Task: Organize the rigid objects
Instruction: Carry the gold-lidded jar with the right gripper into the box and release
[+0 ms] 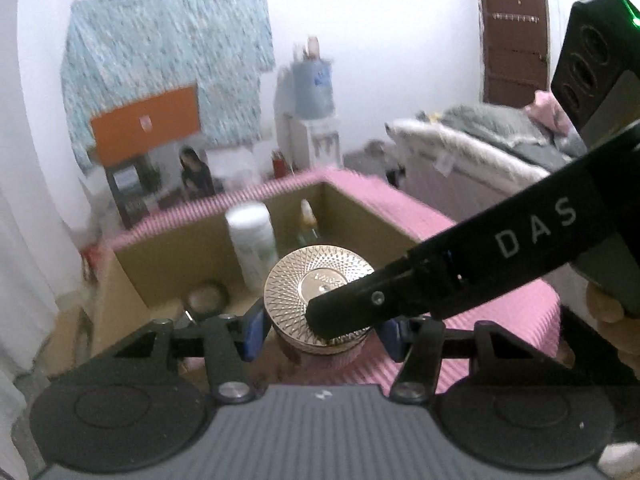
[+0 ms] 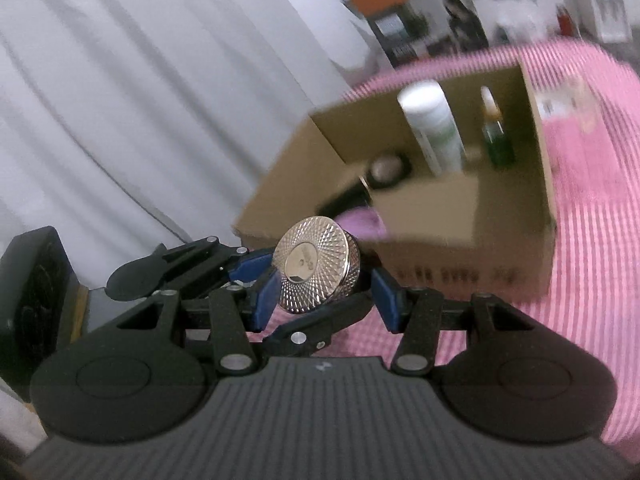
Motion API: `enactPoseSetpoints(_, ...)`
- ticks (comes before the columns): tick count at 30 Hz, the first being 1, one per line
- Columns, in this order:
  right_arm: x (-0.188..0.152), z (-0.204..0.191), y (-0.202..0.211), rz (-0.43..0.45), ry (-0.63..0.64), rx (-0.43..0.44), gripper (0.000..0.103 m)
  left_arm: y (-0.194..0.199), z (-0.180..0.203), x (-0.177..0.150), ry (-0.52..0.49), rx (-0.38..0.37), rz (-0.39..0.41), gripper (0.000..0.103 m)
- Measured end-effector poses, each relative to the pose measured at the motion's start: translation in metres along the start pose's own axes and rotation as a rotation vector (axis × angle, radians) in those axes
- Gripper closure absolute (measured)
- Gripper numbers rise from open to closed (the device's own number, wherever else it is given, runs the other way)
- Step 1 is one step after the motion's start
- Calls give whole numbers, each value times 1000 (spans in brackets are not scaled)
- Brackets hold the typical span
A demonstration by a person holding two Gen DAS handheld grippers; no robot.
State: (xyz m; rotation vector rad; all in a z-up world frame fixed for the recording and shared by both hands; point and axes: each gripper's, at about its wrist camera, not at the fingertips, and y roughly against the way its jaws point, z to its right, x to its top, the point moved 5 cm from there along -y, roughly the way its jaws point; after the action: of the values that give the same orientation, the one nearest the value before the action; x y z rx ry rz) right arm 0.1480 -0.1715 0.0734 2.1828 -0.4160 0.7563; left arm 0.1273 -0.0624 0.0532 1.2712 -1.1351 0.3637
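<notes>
Pink jar with a faceted gold metal lid (image 1: 320, 296) sits between your left gripper's (image 1: 320, 334) blue pads, apparently pinched. Your right gripper (image 2: 322, 294) spreads around the lid. Cardboard box (image 2: 432, 216) stands just beyond, on the pink striped cloth (image 2: 592, 216).

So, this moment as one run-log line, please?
left gripper: shut on gold-lidded jar | right gripper: around same jar, grip unclear | cardboard box: beyond, on pink cloth

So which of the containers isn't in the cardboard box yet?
The jar with the faceted gold lid, held outside the cardboard box; the white bottle and dropper bottle stand inside.
</notes>
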Motion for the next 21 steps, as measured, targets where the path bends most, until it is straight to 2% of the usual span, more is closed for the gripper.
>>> enactPoseSetpoints(5,42,-14,3,29,90,10,52,-5,-19,34,20,22,35,46)
enactPoseSetpoints(9,72,-9,-9,6,104,14,51,-27,-35,50,43,21,3,46)
enactPoseSetpoints(13,95,12,-37,-73,61,11,50,-64,-52,54,92,-15,-87,46)
enactPoseSetpoints(21,109,56,-94,-273,-51,-12,50,-134,-78,39,142,-87,-290,46)
